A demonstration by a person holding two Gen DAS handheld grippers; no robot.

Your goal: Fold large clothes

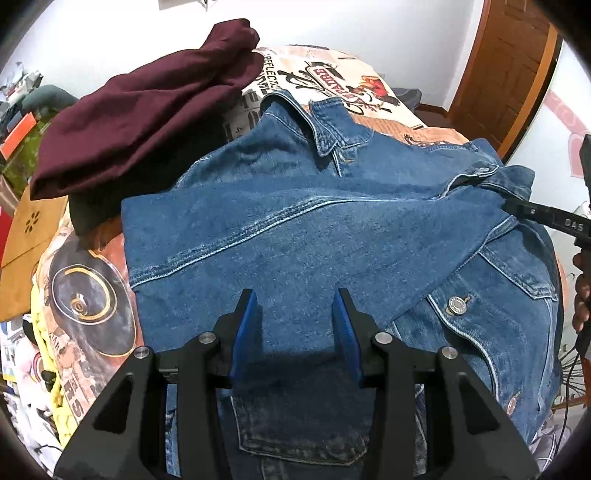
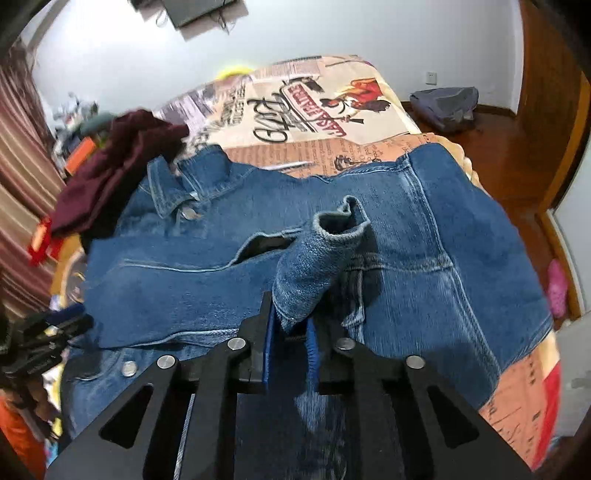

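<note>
A blue denim jacket (image 1: 332, 229) lies spread across a bed, one sleeve folded over its front, collar toward the far end. Its near hem is cut off by the lower edge of both views and partly hidden behind the black gripper frames.

The left gripper (image 1: 295, 328) hangs over the jacket's near part with its blue pads apart and nothing between them; whether the tips touch the cloth cannot be told. The right gripper (image 2: 290, 325) is nearly closed on a denim cuff (image 2: 325, 258), which stands up from between its pads as a rumpled tube (the pinch point itself is hidden by the fabric). In the left view, only a black finger of the right gripper shows at the right edge, resting at the jacket's cuff.

A maroon garment (image 1: 140, 114) sits heaped at the far left, beside the collar; in the right view it is blurred. The bed cover (image 2: 332, 110) is printed with newspaper-style text and cartoon figures, partly covered by the clothes. Beyond it stand a white wall (image 2: 332, 33), a wooden door (image 1: 513, 74) at the right, and a dark wooden floor (image 2: 491, 147) with a grey bag (image 2: 445, 105) against the wall. Clutter at the left edge is too small to identify.
</note>
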